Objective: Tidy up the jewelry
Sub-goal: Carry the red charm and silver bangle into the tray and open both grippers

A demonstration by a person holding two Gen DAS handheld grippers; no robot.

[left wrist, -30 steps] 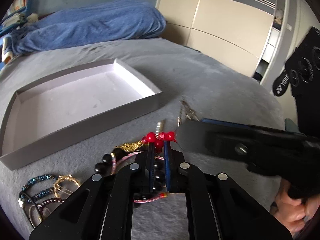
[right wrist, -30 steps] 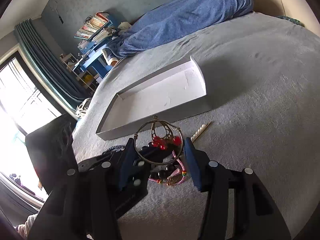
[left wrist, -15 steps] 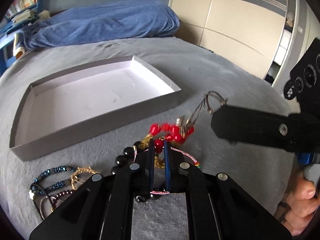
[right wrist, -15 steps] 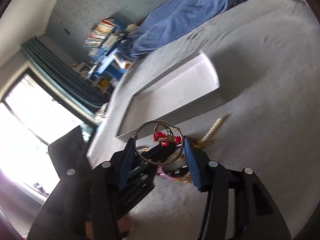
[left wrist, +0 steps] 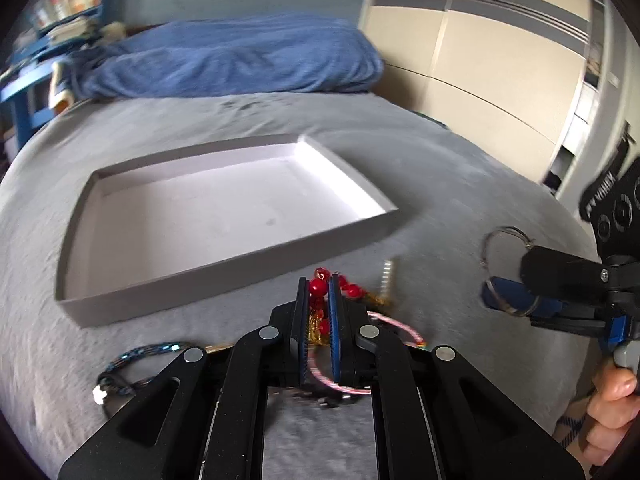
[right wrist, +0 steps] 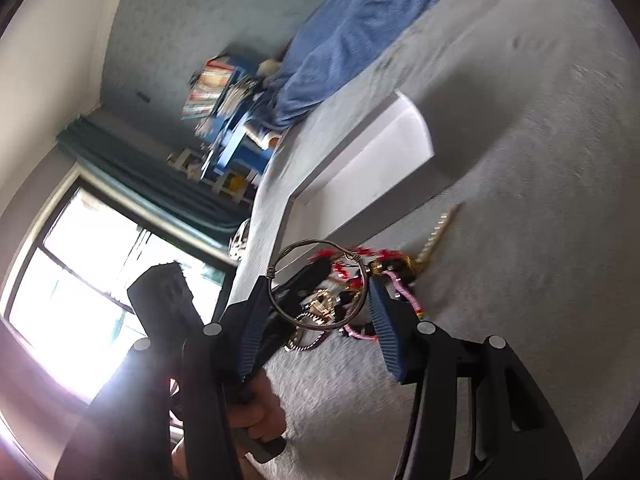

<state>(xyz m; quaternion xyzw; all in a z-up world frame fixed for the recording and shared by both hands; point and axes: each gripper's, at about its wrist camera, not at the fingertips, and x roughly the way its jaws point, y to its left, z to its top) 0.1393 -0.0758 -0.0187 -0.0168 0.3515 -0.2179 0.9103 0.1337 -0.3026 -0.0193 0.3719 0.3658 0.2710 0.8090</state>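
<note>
1. left gripper (left wrist: 319,300): jaws nearly closed, pinched on a red bead string (left wrist: 318,289); beads sit between the blue pads and spill out to the right of the tips.
2. under and just past the left tips: gold-coloured piece (left wrist: 378,300) and a pink cord bracelet (left wrist: 394,326) lying on the grey bedspread (left wrist: 460,184); whether the gold piece hangs from the beads cannot be told.
3. right gripper (right wrist: 320,300): jaws part open, clamped across a wire hoop (right wrist: 318,286); hoop touches both blue pads, top arc sticks out beyond the tips.
4. in the left wrist view the right gripper sits well right of the jewelry pile, raised off the bedspread, hoop poking out front.
5. shallow white box (left wrist: 224,216): on the bedspread just beyond the pile, nothing visible inside.
6. left of the left gripper: dark blue beaded bracelet (left wrist: 136,356) on the bedspread, partly hidden by the gripper body.
7. far end of bed: blue blanket (left wrist: 240,60); wardrobe doors (left wrist: 500,60) on the right. both views motion-blurred, fine detail unreadable.
</note>
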